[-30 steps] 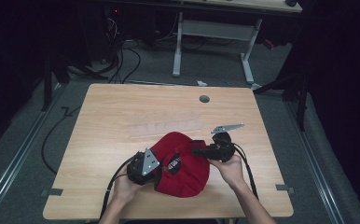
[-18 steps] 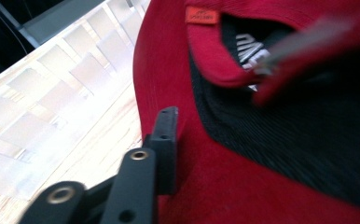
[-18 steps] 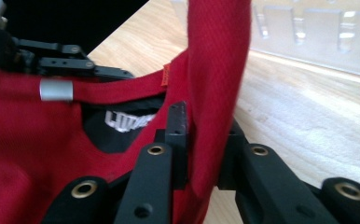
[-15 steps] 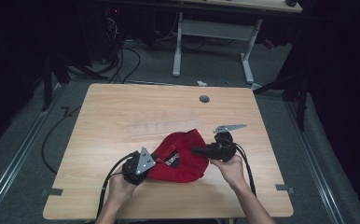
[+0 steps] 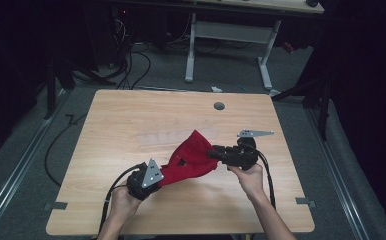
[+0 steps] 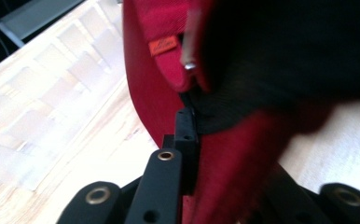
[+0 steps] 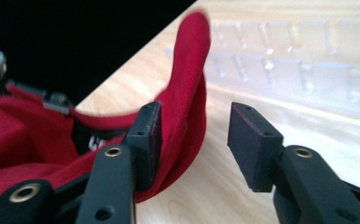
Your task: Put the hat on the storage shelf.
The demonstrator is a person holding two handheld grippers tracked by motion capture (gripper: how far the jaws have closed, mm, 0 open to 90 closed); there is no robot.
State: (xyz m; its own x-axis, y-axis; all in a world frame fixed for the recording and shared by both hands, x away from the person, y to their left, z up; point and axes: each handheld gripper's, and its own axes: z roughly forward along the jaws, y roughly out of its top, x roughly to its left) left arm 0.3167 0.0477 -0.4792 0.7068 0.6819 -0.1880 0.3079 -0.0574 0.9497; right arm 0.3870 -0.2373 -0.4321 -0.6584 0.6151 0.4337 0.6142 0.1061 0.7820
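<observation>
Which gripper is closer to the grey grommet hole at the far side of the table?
Right. The right gripper sits at the red cap's far end, jaws just opening, nearer the grommet hole. The left gripper clamps the cap's near end, close to the person.

A red cap (image 5: 191,159) with a black lining and a small orange tag inside hangs crumpled and stretched above the wooden table's near half, its upper corner pointing toward one o'clock.
</observation>
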